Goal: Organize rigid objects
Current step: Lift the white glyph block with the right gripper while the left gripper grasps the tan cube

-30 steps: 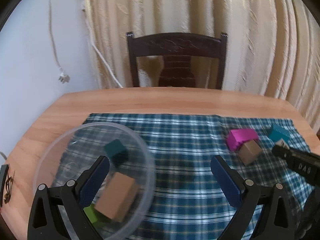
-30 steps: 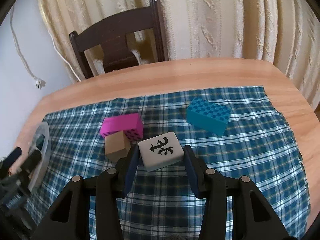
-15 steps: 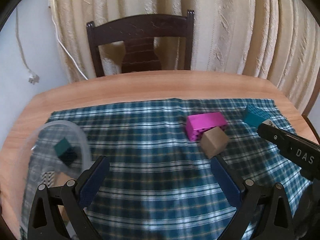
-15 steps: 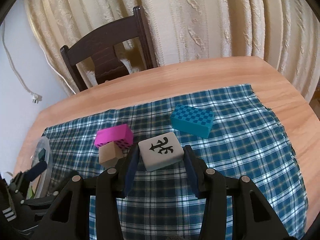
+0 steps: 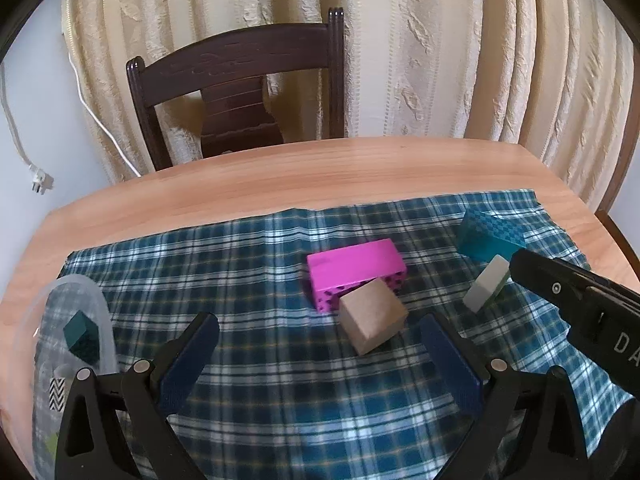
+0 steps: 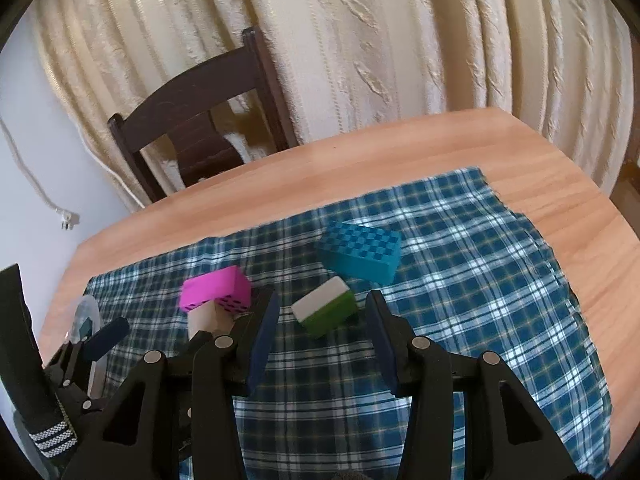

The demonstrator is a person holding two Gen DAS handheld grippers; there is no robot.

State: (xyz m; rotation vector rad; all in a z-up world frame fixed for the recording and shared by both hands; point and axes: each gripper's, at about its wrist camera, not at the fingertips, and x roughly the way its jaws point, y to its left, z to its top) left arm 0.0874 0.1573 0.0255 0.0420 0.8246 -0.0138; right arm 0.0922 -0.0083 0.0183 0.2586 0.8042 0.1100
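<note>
Released, white-green tile [image 6: 325, 313] lies tipped between right hand-held gripper's [image 6: 322, 340] spread fingers; left [image 5: 318, 364] gapes empty.

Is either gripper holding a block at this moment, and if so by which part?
Nothing is held. The right gripper is open around the white-and-green tile, which lies tilted on the cloth. The left gripper is open and empty.

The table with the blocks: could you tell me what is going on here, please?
A person is sorting blocks with a tool in each hand. The right tool is open, and the white-and-green tile lies tilted on the plaid cloth just ahead of its fingers, not gripped. The left tool is open and empty, facing the wooden block beside the magenta block. A few pieces sit in the clear bowl.
</note>
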